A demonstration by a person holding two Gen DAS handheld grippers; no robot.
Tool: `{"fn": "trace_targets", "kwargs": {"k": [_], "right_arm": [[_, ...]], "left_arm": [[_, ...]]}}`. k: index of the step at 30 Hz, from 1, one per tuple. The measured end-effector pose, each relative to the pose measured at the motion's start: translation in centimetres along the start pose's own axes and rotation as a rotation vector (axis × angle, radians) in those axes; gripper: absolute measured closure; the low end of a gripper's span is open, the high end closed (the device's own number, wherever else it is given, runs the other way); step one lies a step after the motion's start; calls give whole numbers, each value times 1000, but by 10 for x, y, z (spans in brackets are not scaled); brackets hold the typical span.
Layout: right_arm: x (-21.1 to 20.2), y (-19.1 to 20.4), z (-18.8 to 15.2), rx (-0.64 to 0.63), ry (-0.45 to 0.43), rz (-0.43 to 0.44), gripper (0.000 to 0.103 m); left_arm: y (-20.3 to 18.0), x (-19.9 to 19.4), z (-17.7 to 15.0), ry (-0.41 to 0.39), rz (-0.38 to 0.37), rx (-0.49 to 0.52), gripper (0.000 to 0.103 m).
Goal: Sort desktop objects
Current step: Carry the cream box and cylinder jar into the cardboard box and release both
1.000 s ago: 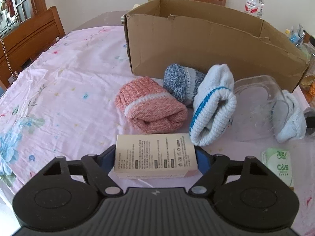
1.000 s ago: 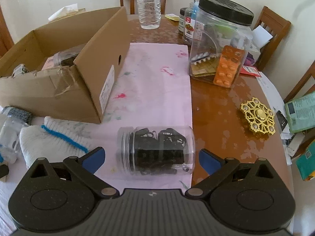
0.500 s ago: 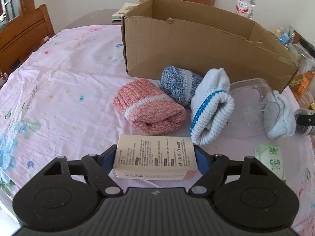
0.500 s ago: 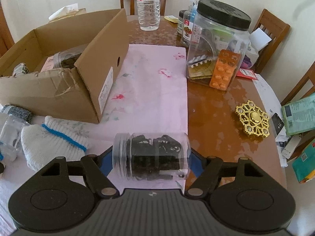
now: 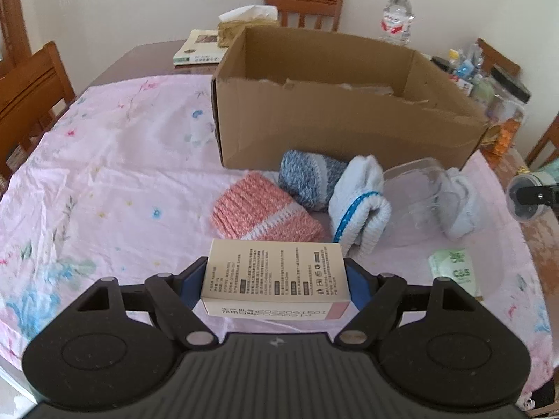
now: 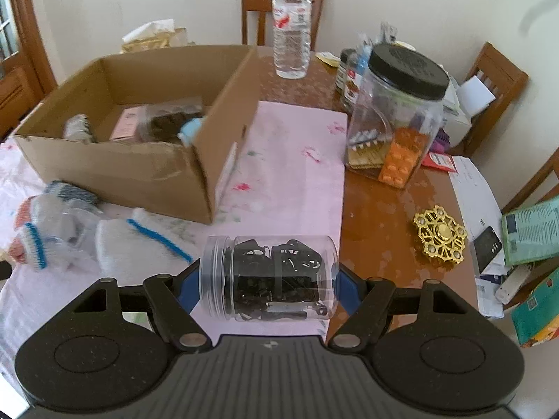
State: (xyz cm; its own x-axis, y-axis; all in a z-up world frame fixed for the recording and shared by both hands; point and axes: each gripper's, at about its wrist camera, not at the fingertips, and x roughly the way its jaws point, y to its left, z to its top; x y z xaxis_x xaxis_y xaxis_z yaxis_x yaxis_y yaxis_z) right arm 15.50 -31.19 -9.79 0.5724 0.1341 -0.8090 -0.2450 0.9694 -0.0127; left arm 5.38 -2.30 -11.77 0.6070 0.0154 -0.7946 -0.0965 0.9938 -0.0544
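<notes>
My left gripper (image 5: 276, 284) is shut on a cream carton with small print (image 5: 276, 276), held level above the pink floral cloth. My right gripper (image 6: 269, 281) is shut on a clear jar of black clips (image 6: 269, 277), lying sideways and lifted off the table. The open cardboard box (image 5: 342, 122) stands ahead of both; in the right wrist view the cardboard box (image 6: 115, 167) holds a pink carton, a jar and other items. In front of it lie a pink knitted sock roll (image 5: 258, 207), a blue one (image 5: 307, 178) and a white one with blue trim (image 5: 360, 209).
A clear plastic container (image 5: 415, 195) lies on its side beside the socks. A green tissue pack (image 5: 454, 272) sits at the right. A big black-lidded jar (image 6: 394, 118), a water bottle (image 6: 291, 24), a gold ornament (image 6: 440, 237) and papers crowd the bare wooden table; chairs ring it.
The right gripper closed on the jar of clips and raised it. The left gripper has risen and drawn back with the carton, so more of the box's top shows.
</notes>
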Motion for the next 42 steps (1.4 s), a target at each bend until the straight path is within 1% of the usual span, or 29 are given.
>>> {"fn": "trace_targets", "kwargs": {"k": [8,11,16,21,26,31,37,39,41,42], "right_arm": [[-30,20,9,-26,-43,11,24],[-39,29,15,-44,-62,10,24],[-51,43,27,-66,-91,14,24],[-53,62,44,-100,-120,18,24],[-47,83,66,-138,-137,24,24],[-36,101,90,-163,-150,9,24],[-18,113,112,-161,-140,-12,24],[-13,115,116,-154,-134,-7,21],[-10,117,118,-149,-135,-8,14],[-9,118,118,-146,-135,-14,12]], "left_arm": [[6,-18,25,-16,-58,75,24],[5,-22,39,-35,-82,106,24],[2,-25,64,-63,-146,156,24],[2,-25,90,-95,-180,219,24],[8,-18,120,-124,-204,266,24],[16,-3,149,-142,-222,298,24],[22,17,176,-153,-245,337,24],[23,24,183,-152,-251,350,24],[23,32,190,-151,-256,359,24],[24,35,193,-149,-260,363,24]]}}
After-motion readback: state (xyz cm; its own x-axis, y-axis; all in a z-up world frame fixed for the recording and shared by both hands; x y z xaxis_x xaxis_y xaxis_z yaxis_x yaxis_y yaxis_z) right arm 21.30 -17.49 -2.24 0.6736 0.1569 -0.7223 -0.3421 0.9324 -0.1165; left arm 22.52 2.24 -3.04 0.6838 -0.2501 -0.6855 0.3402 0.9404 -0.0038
